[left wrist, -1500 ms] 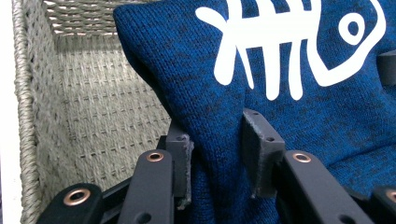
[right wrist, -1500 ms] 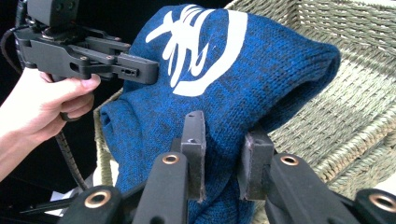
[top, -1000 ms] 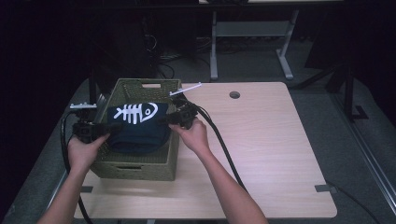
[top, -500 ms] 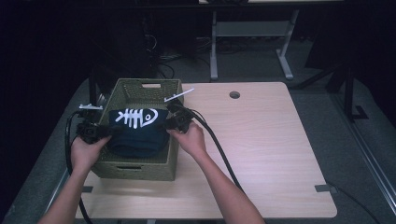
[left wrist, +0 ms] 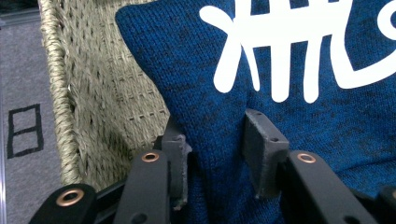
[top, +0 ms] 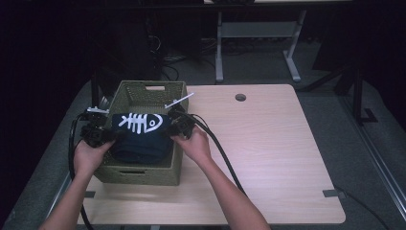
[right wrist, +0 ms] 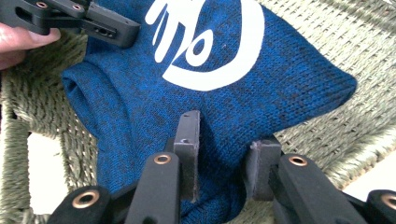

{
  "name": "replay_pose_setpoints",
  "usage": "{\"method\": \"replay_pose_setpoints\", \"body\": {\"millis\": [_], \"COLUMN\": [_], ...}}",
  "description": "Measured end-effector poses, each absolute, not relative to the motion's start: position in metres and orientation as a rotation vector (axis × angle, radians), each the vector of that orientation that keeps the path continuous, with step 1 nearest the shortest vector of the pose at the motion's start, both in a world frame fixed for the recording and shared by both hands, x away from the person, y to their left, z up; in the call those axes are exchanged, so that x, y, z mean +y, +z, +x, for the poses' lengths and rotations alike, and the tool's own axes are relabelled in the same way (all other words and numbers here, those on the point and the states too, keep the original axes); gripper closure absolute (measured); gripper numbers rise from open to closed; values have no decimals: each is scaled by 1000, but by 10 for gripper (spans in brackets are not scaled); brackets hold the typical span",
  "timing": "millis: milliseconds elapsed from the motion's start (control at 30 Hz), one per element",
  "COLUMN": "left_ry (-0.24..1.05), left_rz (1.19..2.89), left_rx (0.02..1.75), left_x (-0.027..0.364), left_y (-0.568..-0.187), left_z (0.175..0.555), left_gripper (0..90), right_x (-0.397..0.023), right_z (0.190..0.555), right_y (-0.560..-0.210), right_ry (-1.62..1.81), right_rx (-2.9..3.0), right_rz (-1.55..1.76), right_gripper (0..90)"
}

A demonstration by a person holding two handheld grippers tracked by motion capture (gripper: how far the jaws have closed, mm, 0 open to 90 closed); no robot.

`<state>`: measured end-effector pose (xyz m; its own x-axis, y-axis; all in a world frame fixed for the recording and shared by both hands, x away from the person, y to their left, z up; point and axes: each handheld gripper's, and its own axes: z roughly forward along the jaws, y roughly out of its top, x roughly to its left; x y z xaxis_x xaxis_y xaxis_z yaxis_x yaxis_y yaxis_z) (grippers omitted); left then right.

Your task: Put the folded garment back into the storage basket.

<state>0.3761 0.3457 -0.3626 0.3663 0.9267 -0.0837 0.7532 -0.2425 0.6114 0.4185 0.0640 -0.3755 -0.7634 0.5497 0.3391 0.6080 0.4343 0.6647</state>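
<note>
Wooden table (top: 268,158) under woven basket (top: 143,168)

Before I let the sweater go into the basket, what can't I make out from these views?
- Basket floor: hidden by the folded blue sweater in the high view.
- Left gripper pads' contact: fabric bulges between the jaws, which have just been opening.
- Right gripper: likewise.
- Sweater's far edges: cut off in both gripper views.
</note>
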Motion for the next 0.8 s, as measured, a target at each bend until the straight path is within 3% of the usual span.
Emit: {"method": "replay_pose_setpoints", "body": {"millis": [167,233,533,800], "left_ry": [426,443,468,462], "left_rz": [2038,2026,1973,1962], "left_rx": [1492,1499,1485,1392], "left_x": [349,351,354,342], "left_y": [-364,-364,-360,-349], "left_z": [378,378,373,366], "left_gripper": [540,512,488,462], "right_x": [68,75,67,33], "right_z": [416,410,410,417], "right_y": [-374,-369,-355,-348], "right_ry": [-1233,-1204,-1270,-1406], "right_rx": [-2660,-2784,-2755,-2527], "right_rz": [-1064,-1068,-1071,-1084], "right_gripper": [570,440,456,438]}}
